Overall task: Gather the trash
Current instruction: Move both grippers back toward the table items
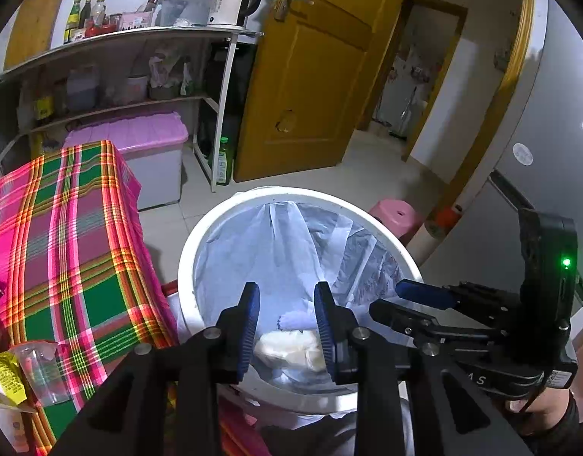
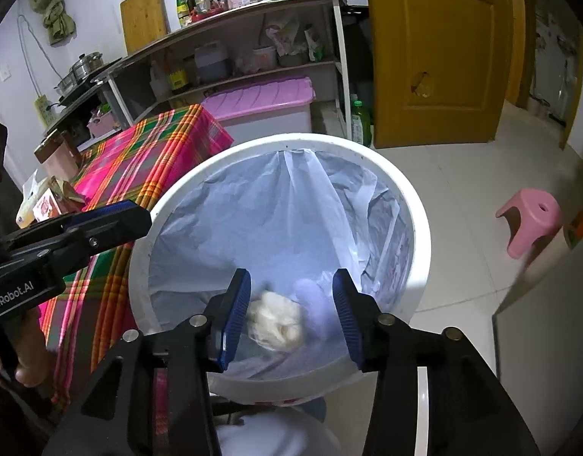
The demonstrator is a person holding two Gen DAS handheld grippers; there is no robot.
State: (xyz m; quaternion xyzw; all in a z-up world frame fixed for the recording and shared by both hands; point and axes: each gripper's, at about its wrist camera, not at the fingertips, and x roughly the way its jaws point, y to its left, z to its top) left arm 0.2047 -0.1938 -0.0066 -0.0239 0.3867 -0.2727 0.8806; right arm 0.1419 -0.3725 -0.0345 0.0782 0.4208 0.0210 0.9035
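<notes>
Both the left hand-held gripper (image 1: 287, 326) and right hand-held gripper (image 2: 291, 315) hang open and empty over the lined white bin (image 2: 185, 190), crumpled wad (image 2: 276, 321) sitting at the bottom. Drop looks done; next up, probably grab the plastic cup (image 1: 40, 372) off the plaid tabletop (image 1: 82, 247).

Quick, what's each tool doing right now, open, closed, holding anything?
Left tool: open, empty, above the white bin.
Right tool: open, empty, above the same bin; a crumpled white wad lies inside the liner.
</notes>
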